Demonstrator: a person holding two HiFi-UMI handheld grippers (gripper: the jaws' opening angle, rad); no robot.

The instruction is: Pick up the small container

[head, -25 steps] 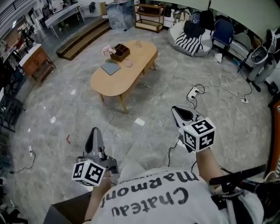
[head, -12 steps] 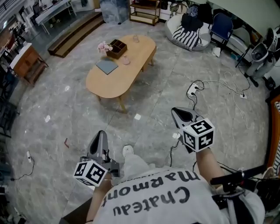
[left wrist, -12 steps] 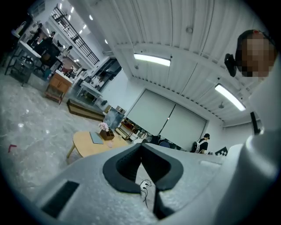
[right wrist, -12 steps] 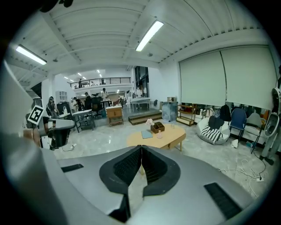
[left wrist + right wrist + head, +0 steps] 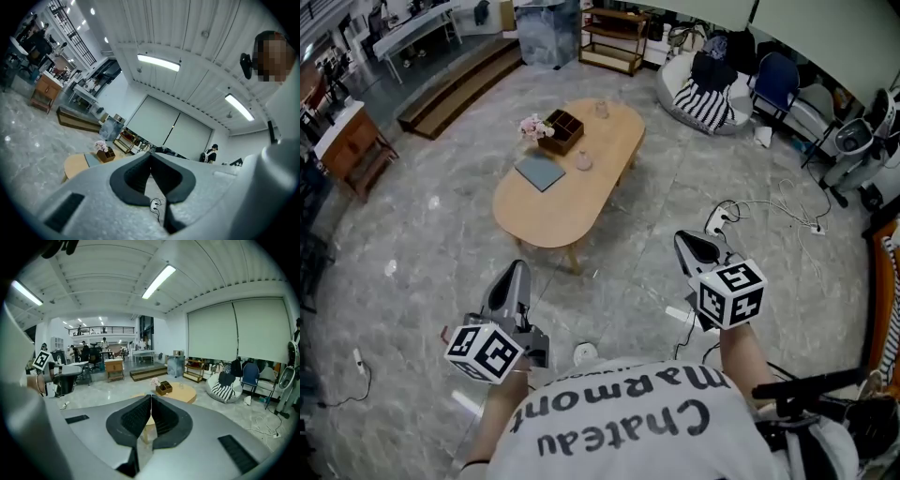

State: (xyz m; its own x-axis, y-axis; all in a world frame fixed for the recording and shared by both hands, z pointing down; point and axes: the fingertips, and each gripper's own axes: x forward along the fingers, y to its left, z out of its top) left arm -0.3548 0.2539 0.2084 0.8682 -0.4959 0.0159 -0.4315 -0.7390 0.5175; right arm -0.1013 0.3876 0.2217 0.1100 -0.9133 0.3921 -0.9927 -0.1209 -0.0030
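An oval wooden table (image 5: 546, 211) stands on the marble floor ahead of me. On it are a small pale container (image 5: 582, 161), a clear glass (image 5: 601, 110), a brown compartment box (image 5: 561, 131) with pink flowers (image 5: 531, 126) and a grey-blue mat (image 5: 540, 172). My left gripper (image 5: 517, 269) is shut and empty, held well short of the table's near end. My right gripper (image 5: 682, 240) is also shut and empty, off to the table's right. The left gripper view shows its tips (image 5: 150, 154) meeting, with the table (image 5: 74, 165) far off. The right gripper view shows the same (image 5: 151, 397).
A power strip with cables (image 5: 718, 221) lies on the floor beyond the right gripper. A beanbag with a striped cloth (image 5: 709, 86), a blue chair (image 5: 774, 73), a shelf unit (image 5: 614, 36), a low wooden platform (image 5: 455, 80) and a cabinet (image 5: 347, 141) ring the room.
The table has come nearer in the head view as the person walks toward it. Both grippers moved forward with the body and stayed shut.
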